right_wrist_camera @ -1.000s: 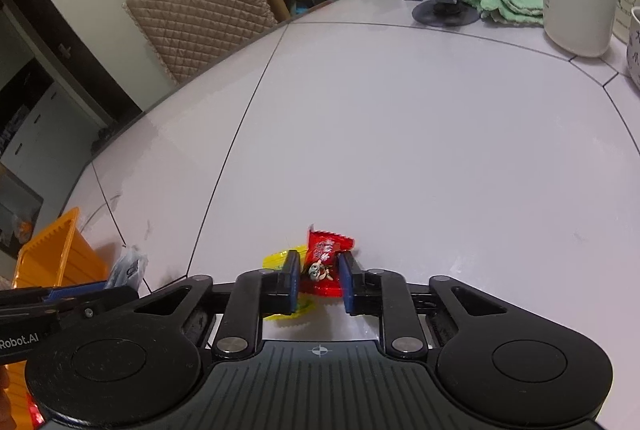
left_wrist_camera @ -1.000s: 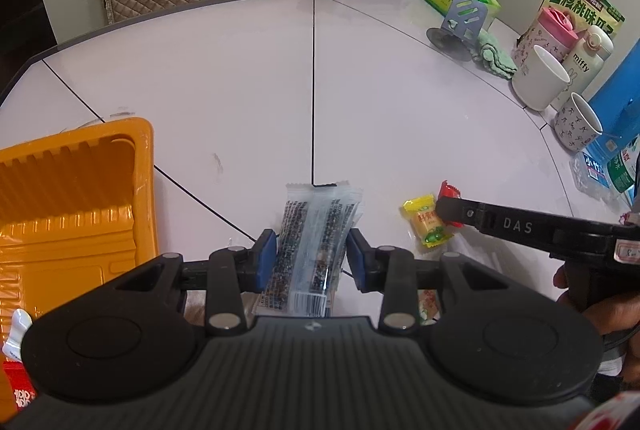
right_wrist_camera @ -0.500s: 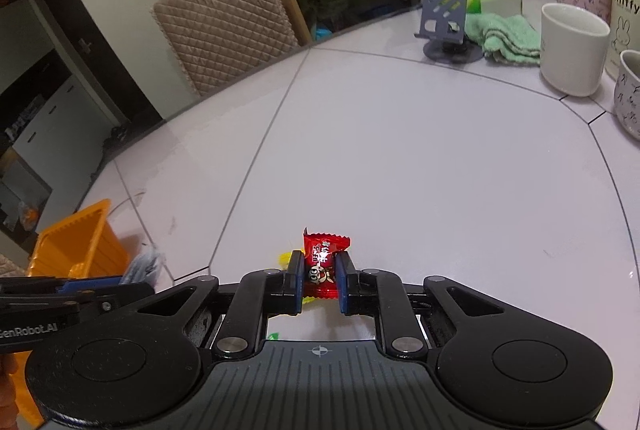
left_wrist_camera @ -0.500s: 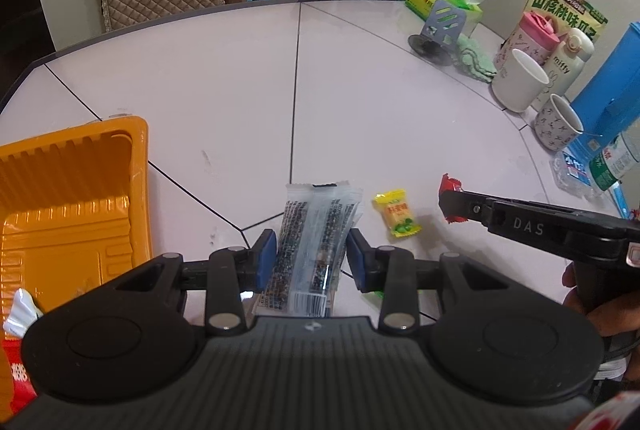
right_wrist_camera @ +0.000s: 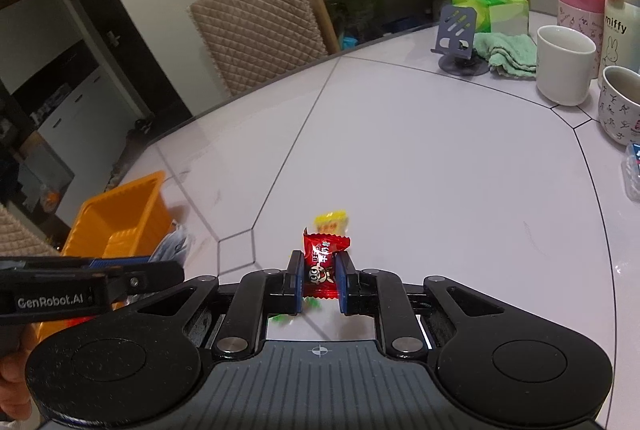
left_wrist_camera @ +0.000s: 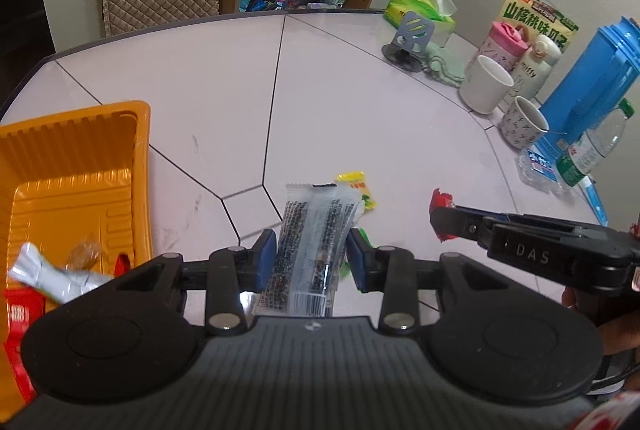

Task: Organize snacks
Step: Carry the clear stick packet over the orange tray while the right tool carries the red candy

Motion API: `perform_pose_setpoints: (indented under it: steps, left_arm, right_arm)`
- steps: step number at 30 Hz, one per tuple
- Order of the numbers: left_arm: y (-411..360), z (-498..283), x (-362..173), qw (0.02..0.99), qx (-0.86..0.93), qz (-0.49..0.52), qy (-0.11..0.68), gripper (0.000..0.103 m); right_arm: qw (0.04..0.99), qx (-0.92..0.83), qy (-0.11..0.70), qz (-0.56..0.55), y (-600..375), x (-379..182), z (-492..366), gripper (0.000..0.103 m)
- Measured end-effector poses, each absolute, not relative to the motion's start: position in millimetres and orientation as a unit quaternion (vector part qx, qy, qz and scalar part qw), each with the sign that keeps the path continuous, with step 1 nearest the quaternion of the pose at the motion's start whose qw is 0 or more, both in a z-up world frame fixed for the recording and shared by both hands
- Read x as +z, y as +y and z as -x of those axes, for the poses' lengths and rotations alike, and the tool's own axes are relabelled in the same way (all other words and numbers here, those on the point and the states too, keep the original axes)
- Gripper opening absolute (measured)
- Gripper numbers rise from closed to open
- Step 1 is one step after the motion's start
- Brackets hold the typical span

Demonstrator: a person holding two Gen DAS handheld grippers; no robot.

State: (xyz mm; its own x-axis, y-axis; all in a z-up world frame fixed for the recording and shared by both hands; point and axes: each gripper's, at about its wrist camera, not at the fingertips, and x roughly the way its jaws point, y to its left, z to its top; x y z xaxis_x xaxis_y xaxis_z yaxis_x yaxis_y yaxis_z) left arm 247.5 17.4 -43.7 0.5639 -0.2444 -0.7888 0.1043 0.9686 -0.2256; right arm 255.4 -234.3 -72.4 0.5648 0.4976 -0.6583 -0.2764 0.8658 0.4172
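Clear snack packet (left_wrist_camera: 316,246) (clamped) in left claw (left_wrist_camera: 312,256)

Clear wrapper (left_wrist_camera: 310,250) with black print between blue pads (left_wrist_camera: 267,257) of black left claw (left_wrist_camera: 312,254). Red candy (right_wrist_camera: 322,266) in right claw (right_wrist_camera: 319,280); yellow candy (right_wrist_camera: 330,222) just beyond. Orange tray (left_wrist_camera: 72,165) left of it. White counter (left_wrist_camera: 340,101), thin black seams.

Lit evenly from overhead indoors, fairly bright on the white table (left_wrist_camera: 360,109), dimmer in the room's dark corners. Soft glare beneath both grippers. Strong fisheye bending at the table's edges. Slight motion blur on the orange tray (right_wrist_camera: 120,213).
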Motion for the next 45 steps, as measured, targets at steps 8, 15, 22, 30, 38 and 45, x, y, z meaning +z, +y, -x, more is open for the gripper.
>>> perform_pose_setpoints:
  steps: [8, 15, 22, 30, 38, 45]
  left_arm:
    - [22.8, -202.8, -28.8, 0.884, -0.096, 0.091, 0.449, 0.035]
    - [37.1, -161.3, -18.3, 0.887, -0.082, 0.104, 0.443, 0.035]
    - [60.7, -120.6, -10.8, 0.888, -0.052, 0.12, 0.441, 0.035]
    - [97.5, -89.6, -7.3, 0.889, 0.002, 0.138, 0.437, 0.035]
    - [136.1, -78.0, 0.7, 0.893, 0.051, 0.153, 0.42, 0.035]
    - [167.0, -92.1, 8.9, 0.899, 0.081, 0.155, 0.402, 0.035]
  right_arm:
    - [0.867, 0.251, 0.411, -0.126, -234.5, -58.5, -215.1, 0.017]
    - [0.857, 0.284, 0.415, -0.113, -225.6, -49.6, -182.8, 0.017]
    - [0.84, 0.331, 0.419, -0.098, -203.3, -42.4, -157.4, 0.017]
    - [0.818, 0.384, 0.421, -0.081, -166.1, -36.6, -143.2, 0.017]
    - [0.799, 0.428, 0.416, -0.069, -121.0, -30.1, -145.0, 0.017]
    - [0.793, 0.448, 0.407, -0.065, -83.0, -25.9, -161.8, 0.017]
